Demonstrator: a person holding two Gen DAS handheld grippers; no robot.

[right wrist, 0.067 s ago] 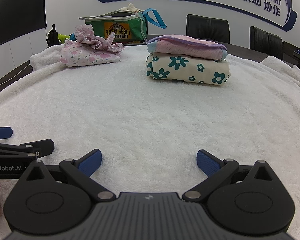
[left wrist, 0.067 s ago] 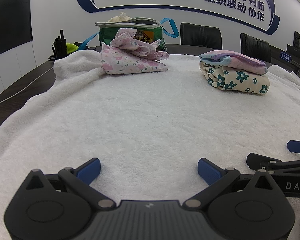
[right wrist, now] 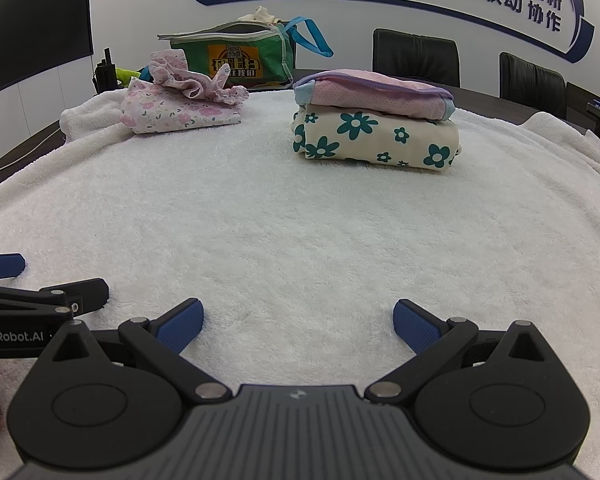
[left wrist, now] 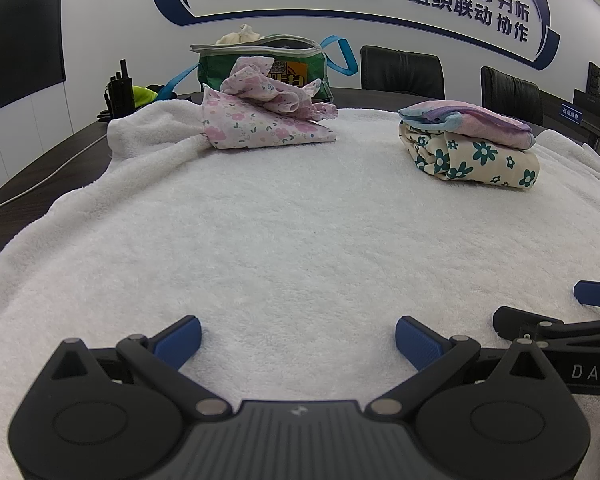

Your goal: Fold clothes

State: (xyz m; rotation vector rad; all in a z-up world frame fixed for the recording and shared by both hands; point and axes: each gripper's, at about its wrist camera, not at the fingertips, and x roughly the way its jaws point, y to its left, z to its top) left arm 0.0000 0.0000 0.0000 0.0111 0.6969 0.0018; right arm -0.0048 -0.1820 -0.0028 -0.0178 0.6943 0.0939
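Nothing can be seen to change between the two moments. The left gripper and the right gripper have not moved over the towel, and their fingers are just as wide apart as before. The pink pile and the folded stack lie just as they did. If anything has shifted, it is too small to tell.

1. Left tongs: matte black linkage arms, ribbed blue fingertips, silver pivot pins, ridged grey housing.
2. Right tongs: same build; white "DAS" lettering on its side.
3. Bare skin at frame edges.
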